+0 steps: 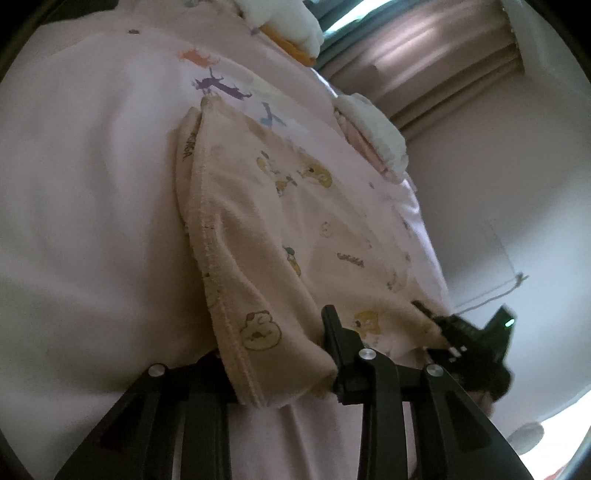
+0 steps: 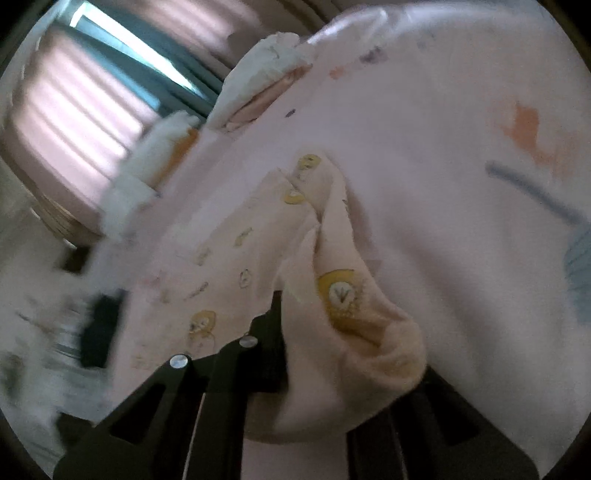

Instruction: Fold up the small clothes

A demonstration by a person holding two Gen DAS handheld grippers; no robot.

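Note:
A small cream garment with yellow cartoon prints lies stretched over the pink bed sheet. My left gripper is shut on the garment's near hemmed corner; cloth drapes over and hides the left finger. My right gripper shows in the left wrist view at the lower right, pinching the garment's other near corner. In the right wrist view the right gripper is shut on a bunched fold of the garment, which covers the right finger. The far part of the cloth rests on the sheet.
White and orange plush toys and a white and pink bundle lie at the far edge of the bed. Pink curtains and a wall are beyond. The sheet has animal prints.

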